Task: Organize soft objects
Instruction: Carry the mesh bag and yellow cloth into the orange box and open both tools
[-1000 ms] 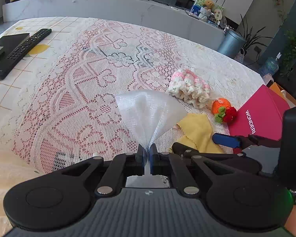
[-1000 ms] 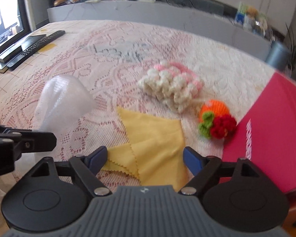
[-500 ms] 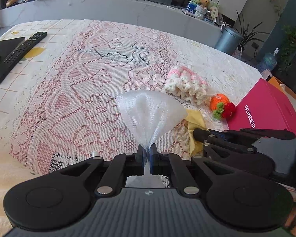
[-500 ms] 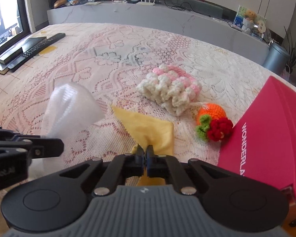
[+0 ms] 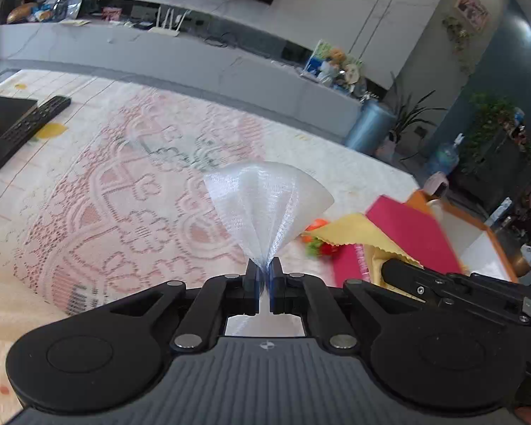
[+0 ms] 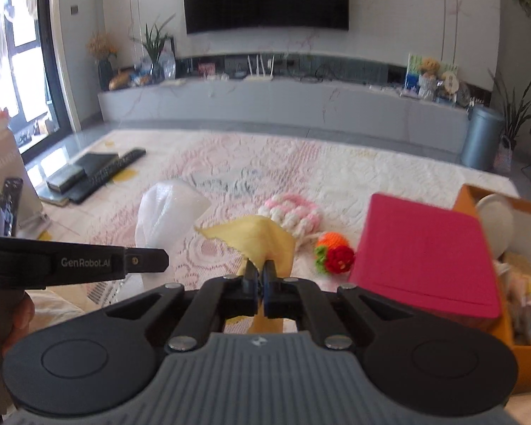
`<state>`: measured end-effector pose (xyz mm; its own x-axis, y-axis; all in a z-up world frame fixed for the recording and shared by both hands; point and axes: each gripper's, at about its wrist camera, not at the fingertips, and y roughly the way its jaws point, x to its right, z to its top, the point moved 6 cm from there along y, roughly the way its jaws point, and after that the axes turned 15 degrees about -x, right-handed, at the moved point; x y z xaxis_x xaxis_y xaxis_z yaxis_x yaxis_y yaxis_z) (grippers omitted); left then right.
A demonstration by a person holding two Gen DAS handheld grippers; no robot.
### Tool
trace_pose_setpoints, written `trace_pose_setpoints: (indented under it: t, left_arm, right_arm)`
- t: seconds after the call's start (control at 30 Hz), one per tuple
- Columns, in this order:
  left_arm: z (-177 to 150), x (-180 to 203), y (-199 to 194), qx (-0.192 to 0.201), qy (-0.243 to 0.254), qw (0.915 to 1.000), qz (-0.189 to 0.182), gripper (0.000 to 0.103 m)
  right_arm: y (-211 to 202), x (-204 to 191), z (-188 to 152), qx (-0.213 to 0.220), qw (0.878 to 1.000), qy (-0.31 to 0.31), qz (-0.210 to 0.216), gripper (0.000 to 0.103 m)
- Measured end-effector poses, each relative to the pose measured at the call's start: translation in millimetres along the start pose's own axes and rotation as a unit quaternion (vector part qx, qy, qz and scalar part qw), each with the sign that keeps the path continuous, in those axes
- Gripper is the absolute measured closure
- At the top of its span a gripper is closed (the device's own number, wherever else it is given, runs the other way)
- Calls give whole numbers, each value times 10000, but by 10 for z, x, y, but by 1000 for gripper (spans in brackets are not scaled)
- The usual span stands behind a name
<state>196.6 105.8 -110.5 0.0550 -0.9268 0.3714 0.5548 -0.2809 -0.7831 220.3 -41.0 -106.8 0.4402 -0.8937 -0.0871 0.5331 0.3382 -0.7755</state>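
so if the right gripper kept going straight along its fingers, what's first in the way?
Beyond the yellow cloth the right gripper is shut on, the first thing in line looks like the pink and white crocheted piece on the lace tablecloth. Depth is hard to judge through the fisheye, so it might meet the tablecloth first.

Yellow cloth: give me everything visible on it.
The yellow cloth is thin, soft-looking fabric with zigzag-cut edges. It is pinched at a bunched fold between the shut pads of the right gripper and lifted off the lace tablecloth, its loose part fanning up and drooping. A bit hangs below the jaws. Nothing else visibly touches it.
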Motion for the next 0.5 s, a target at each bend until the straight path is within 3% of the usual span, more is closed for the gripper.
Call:
trace_pose_setpoints:
  t: [0.2,0.5]
  left_arm:
    - [17,527,-203,124,331,9986,-401,98]
    - [108,1421,-150,119,1028,9909,-863,98]
  right_arm:
    - [-400,394,-100,235,9985,497,80,103]
    - [-979,1150,-187,656,9945,728,-381,103]
